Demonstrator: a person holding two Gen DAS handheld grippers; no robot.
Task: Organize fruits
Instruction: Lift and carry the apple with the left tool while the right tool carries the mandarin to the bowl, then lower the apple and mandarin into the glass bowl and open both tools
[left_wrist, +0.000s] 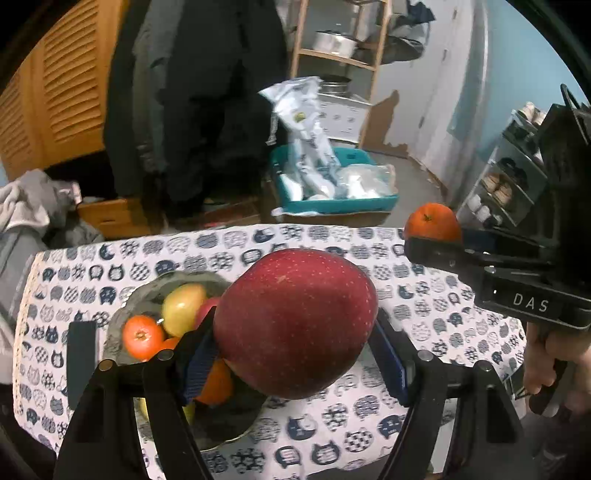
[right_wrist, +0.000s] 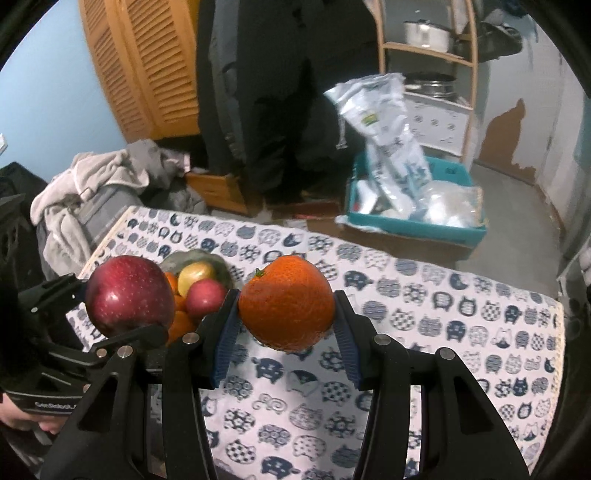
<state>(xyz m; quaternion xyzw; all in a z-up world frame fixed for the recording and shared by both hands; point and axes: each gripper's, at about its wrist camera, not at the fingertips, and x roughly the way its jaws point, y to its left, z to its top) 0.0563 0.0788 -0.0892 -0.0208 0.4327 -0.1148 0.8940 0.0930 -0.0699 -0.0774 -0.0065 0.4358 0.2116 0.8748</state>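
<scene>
The left hand-held gripper (left_wrist: 295, 339) pinches a red apple (left_wrist: 295, 321) above the fruit bowl (left_wrist: 122, 332) — the right hand-held gripper (right_wrist: 286, 325) clamps an orange (right_wrist: 286, 308) over the surface (right_wrist: 443, 314).

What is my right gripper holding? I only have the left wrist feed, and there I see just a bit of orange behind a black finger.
Observer: The right gripper is shut on a whole orange, pinched between both blue pads above the cat-print tablecloth.
Operator: Anything in the bowl that the apple blocks for me?
Observer: Yes, a small red fruit sits in the bowl, beside the yellow-green one.
Operator: Is the red apple clamped properly?
Observer: From the right wrist view, the red apple sits between the left gripper's fingers, held off the cloth.
</scene>
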